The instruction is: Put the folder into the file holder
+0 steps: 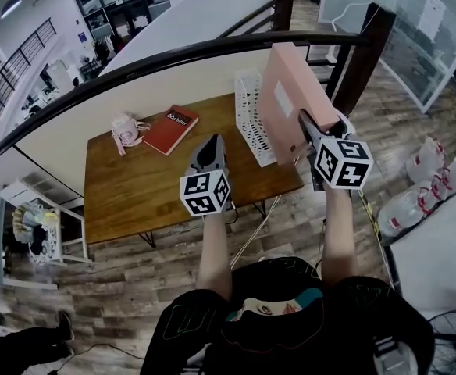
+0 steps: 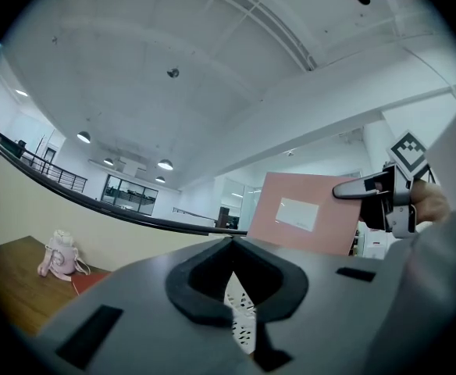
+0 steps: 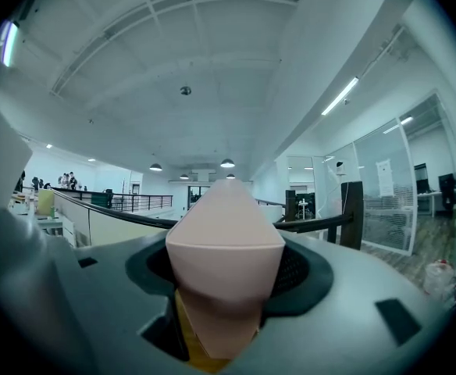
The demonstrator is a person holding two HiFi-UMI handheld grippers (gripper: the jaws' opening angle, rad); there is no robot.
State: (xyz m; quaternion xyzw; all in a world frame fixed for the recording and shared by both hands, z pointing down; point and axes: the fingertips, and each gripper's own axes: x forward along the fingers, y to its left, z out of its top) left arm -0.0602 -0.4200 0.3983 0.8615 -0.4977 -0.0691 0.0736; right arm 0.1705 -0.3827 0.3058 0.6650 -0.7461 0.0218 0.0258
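- Right gripper (image 1: pixel 304 123) — jaws clamped on pink folder (image 1: pixel 289 92), raised upright by white file holder (image 1: pixel 251 119).
- Left gripper (image 1: pixel 211 143) — jaws together, empty, over table (image 1: pixel 134 186).

red book (image 1: pixel 170 129), pink pouch (image 1: pixel 125 132), wooden table (image 1: pixel 142 186)

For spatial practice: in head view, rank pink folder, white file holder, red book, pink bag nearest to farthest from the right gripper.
1. Pink cardboard folder, held by right gripper.
2. White perforated file holder, just left.
3. Red book, farther left.
4. Small pink bag, leftmost.
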